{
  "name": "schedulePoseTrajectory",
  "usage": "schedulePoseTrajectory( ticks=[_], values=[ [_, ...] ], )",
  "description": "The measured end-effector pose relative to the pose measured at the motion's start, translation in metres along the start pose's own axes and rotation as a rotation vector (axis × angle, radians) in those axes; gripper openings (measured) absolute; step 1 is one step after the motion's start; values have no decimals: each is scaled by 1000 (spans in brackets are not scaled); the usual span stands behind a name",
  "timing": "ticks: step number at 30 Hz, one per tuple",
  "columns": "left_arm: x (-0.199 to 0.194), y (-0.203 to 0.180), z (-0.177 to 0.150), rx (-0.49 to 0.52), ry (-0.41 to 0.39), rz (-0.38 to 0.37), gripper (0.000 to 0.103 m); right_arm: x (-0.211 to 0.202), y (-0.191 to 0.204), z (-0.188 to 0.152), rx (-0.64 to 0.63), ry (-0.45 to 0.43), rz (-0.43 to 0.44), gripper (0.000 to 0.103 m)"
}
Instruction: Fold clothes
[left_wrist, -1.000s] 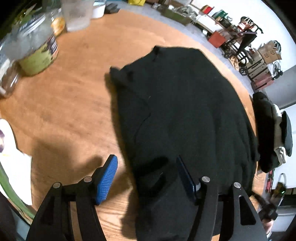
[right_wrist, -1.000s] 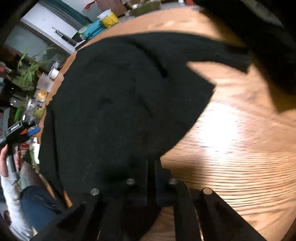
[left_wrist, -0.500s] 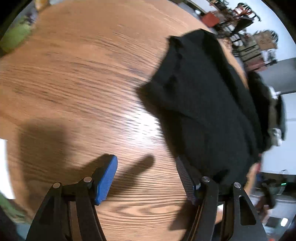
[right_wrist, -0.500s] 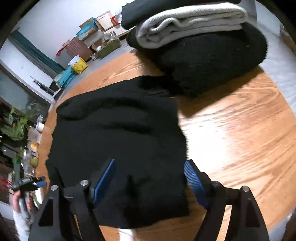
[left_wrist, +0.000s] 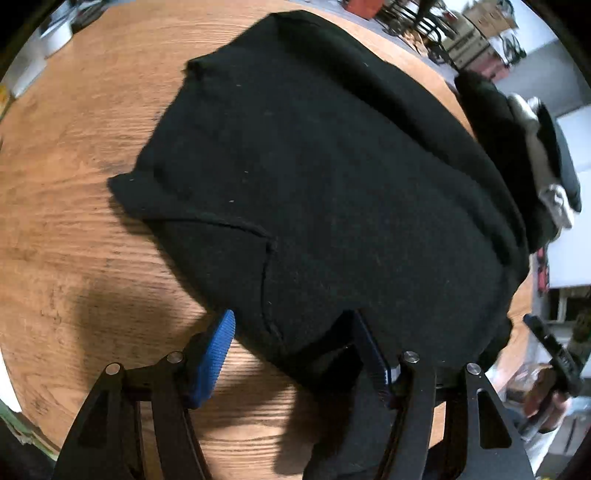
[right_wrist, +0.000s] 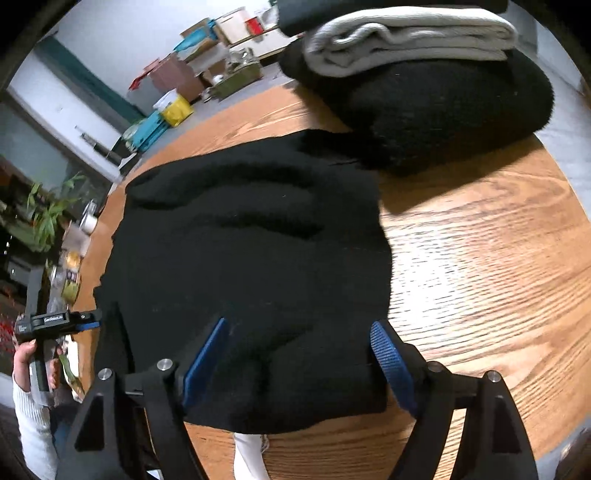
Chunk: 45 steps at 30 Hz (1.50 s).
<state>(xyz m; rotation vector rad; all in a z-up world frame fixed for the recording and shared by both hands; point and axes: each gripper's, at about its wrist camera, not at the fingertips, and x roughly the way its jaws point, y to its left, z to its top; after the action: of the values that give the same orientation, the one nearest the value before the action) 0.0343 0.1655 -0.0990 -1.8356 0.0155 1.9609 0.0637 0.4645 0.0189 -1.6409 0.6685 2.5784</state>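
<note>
black garment (left_wrist: 332, 177) near edge hidden; shelves (left_wrist: 469, 40) blurred

Black sweater (left_wrist: 325, 177) — on grained orange-brown wooden table (left_wrist: 74, 229), grey-white folded garment (right_wrist: 410, 40) on black pile (right_wrist: 443, 110), blue gripper pads (right_wrist: 391, 362).

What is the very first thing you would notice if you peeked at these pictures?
A big black sweater spread flat across the middle of the round wooden table grabs the eye first. Next come the bright blue pads of the left gripper at the sweater's near edge and of the right gripper, open above the cloth. At the table's far edge sits a pile of folded clothes, black with a pale grey piece between.
</note>
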Motion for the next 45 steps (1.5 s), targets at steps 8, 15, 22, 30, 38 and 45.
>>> schedulePoseTrajectory(
  ticks=[8, 15, 22, 30, 38, 45],
  values=[
    [-41, 50, -28, -106, -72, -84, 6, 22, 11, 12, -38, 20, 23, 83],
    [-38, 73, -78, -194, -11, 5, 40, 32, 24, 13, -72, 45, 73, 83],
    [-52, -48, -110, 113, -105, -189, 73, 40, 55, -6, -218, 132, 99, 86],
    [39, -127, -111, 488, 54, 460, 73, 73, 75, -18, -282, 226, -6, 86],
    [5, -20, -144, 263, 115, 476, 74, 80, 61, -28, -305, 250, -106, 87],
    [-37, 43, -156, 16, 25, 333, 74, 83, 63, -34, -329, 243, -148, 89]
  ],
)
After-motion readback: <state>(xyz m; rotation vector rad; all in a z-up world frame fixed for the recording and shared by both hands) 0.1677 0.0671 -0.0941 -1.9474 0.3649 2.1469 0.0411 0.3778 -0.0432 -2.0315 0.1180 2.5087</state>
